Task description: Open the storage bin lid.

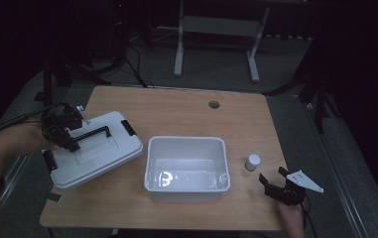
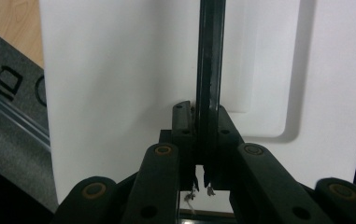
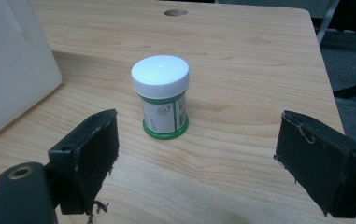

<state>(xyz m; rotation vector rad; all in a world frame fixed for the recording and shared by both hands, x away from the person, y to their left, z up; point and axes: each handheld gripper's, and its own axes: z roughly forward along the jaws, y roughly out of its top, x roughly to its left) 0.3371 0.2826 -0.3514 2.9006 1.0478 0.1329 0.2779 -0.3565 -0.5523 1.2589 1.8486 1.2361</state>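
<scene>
The left gripper [image 1: 72,141] has its fingers clamped on the black bar handle [image 1: 93,134] of the white plastic box lid [image 1: 102,153]. The lid sits tilted at the bench's left edge, partly overhanging it, prob. held clear so the tub stays open for loading. In the left gripper view the handle [image 2: 210,70] runs straight up between the closed fingers [image 2: 182,123], lid surface [image 2: 119,93] just behind.

The right gripper [image 1: 274,182] hovers low near the front right corner of the wooden bench [image 1: 176,106], fingers spread wide and holding nothing. It's aimed at the small white-capped jar w/ green label and base [image 1: 252,162], which stands upright on the bench just right of the tub and apart from its wall. In the right gripper view the jar [image 3: 160,95] sits centred ahead of the open fingers [image 3: 91,149], not yet between them, so this looks like a lined-up approach.

The white rectangular plastic tub [image 1: 186,144] sits mid-bench, lid off. Inside: nothing I can see, just bare glossy floor w/ glare. Jar contents can't be told, cap's on.
</scene>
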